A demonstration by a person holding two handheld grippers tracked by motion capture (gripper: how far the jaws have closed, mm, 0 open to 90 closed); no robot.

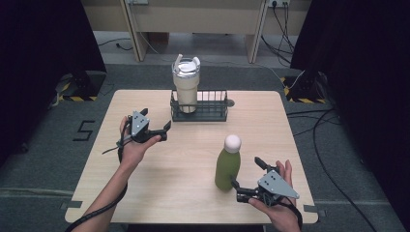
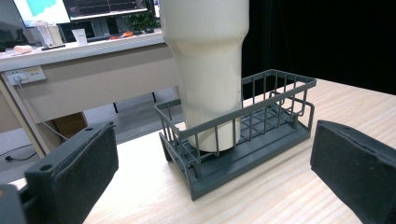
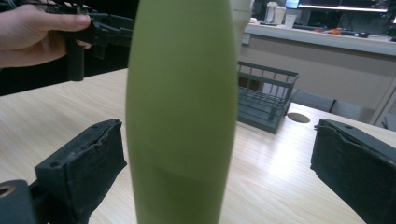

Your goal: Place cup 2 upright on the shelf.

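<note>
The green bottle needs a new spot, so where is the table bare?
Bare: the near-left table, and the far-right corner beyond the green bottle. Crowded: far middle, around the rack holding the tumbler.

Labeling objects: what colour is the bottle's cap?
White, on a green bottle; the cap shows best in the high view.

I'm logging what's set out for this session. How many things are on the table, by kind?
Drink containers: 2, the green bottle standing on the bare table and the cream tumbler standing in the rack
Wire racks: 1, the dark grey rack
Total: 3
</note>
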